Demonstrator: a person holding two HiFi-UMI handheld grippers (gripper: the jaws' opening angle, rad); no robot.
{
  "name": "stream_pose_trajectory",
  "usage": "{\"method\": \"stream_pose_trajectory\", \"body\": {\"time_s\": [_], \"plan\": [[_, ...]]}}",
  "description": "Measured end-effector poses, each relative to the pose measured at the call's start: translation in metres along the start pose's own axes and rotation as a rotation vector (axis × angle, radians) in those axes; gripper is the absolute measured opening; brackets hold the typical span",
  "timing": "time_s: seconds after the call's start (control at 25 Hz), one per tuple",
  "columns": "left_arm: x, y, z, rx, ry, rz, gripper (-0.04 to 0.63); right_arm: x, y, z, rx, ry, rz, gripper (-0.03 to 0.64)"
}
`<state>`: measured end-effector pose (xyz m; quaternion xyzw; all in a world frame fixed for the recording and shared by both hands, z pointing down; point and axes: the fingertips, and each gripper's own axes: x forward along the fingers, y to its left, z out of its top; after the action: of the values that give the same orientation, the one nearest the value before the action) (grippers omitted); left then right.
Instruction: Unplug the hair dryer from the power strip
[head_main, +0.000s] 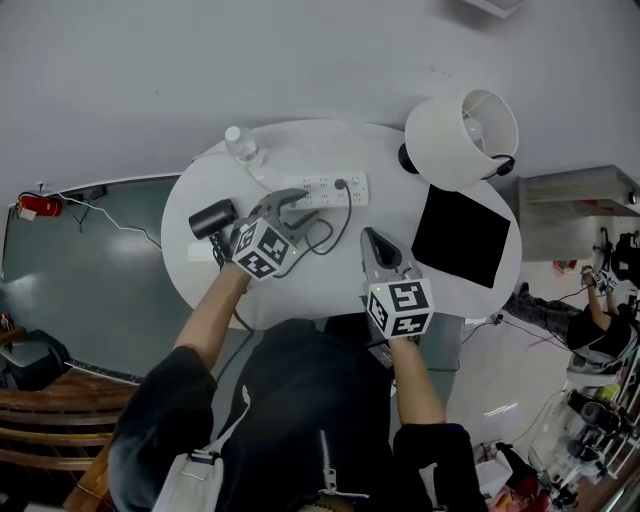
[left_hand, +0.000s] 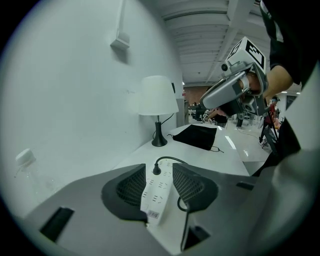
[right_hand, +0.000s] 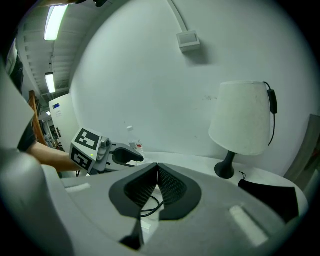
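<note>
Here, two grippers are being seen. The left gripper (head_main: 292, 203) is being held open astride the one power strip (head_main: 325, 188), one plug (head_main: 341, 184) seated in it; the right gripper (head_main: 370, 238) is being held closed and empty. The one hair dryer (head_main: 212, 217), at left, is being shown only in the head view.

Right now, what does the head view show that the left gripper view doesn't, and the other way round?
Only the head view shows the black hair dryer, lying to the left of the grippers. Only the left gripper view shows the left gripper with its jaws apart and the near end of the power strip between them. It alone also shows a small box high on the wall. Both views show the power strip, its one black plug, the lamp, the black pouch, the bottle and the right gripper.
</note>
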<state>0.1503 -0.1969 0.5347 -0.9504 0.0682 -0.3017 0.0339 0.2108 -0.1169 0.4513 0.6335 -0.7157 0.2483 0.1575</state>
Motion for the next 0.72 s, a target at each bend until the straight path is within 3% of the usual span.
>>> {"method": "stream_pose_trajectory", "body": {"time_s": [0.32, 0.72], "plan": [[0.036, 0.003, -0.019, 0.014, 0.083, -0.042, 0.163, 0.029, -0.012, -0.003, -0.042, 0.043, 0.024, 0.005], [0.08, 0.017, -0.042, -0.027, 0.122, -0.075, 0.164, 0.068, -0.017, -0.013, -0.141, 0.133, 0.054, 0.008]]}}
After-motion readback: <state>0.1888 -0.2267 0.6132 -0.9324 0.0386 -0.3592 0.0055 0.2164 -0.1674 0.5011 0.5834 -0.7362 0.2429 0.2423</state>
